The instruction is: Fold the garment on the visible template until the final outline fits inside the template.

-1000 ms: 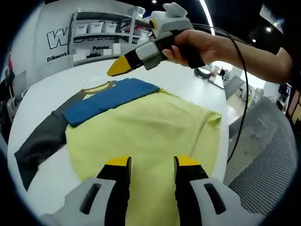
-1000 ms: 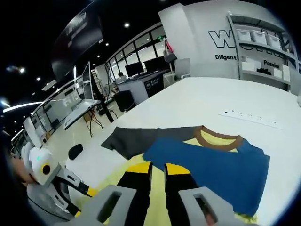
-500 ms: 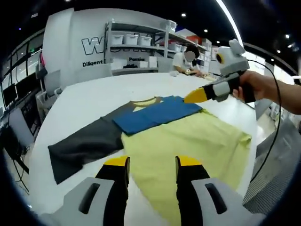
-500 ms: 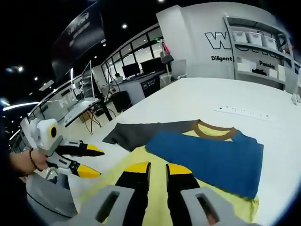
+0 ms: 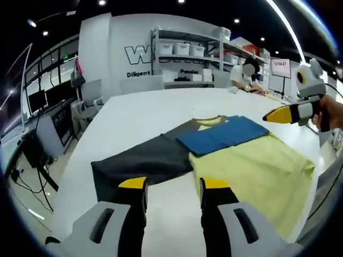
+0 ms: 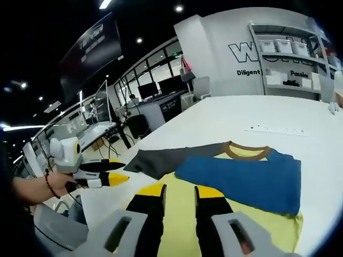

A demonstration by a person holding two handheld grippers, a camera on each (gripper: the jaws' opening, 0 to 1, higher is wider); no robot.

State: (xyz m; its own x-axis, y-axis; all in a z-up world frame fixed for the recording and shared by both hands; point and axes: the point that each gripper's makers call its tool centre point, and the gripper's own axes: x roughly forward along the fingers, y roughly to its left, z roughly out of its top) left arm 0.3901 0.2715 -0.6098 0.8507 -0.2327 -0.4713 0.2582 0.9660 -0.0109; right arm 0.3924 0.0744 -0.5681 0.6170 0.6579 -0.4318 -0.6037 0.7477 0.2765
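Observation:
A garment lies flat on the white table (image 5: 134,112), with a yellow body (image 5: 252,166) and a brown-edged collar (image 5: 206,122). Its blue sleeve (image 5: 222,136) is folded across the chest, while the dark grey sleeve (image 5: 142,160) stretches out toward me. My left gripper (image 5: 172,187) is open and empty, hovering just short of the grey sleeve's cuff. The right gripper (image 5: 289,113), held in a hand, hangs in the air beyond the yellow body's far side. In the right gripper view, my right gripper (image 6: 180,191) is open over the yellow body (image 6: 177,198), with the blue sleeve (image 6: 241,179) ahead and the left gripper (image 6: 110,174) at the left.
Shelves with white bins (image 5: 187,51) stand against the back wall. A grey chair (image 5: 86,101) stands at the table's left edge, and a person (image 5: 244,75) sits behind the table. A white strip (image 6: 276,130) lies on the table past the collar. Desks with monitors (image 6: 161,88) stand beyond.
The left view has drawn back toward the grey sleeve's end, which now lies just ahead of my left jaws. The right gripper has moved off the blue sleeve to the garment's far side.

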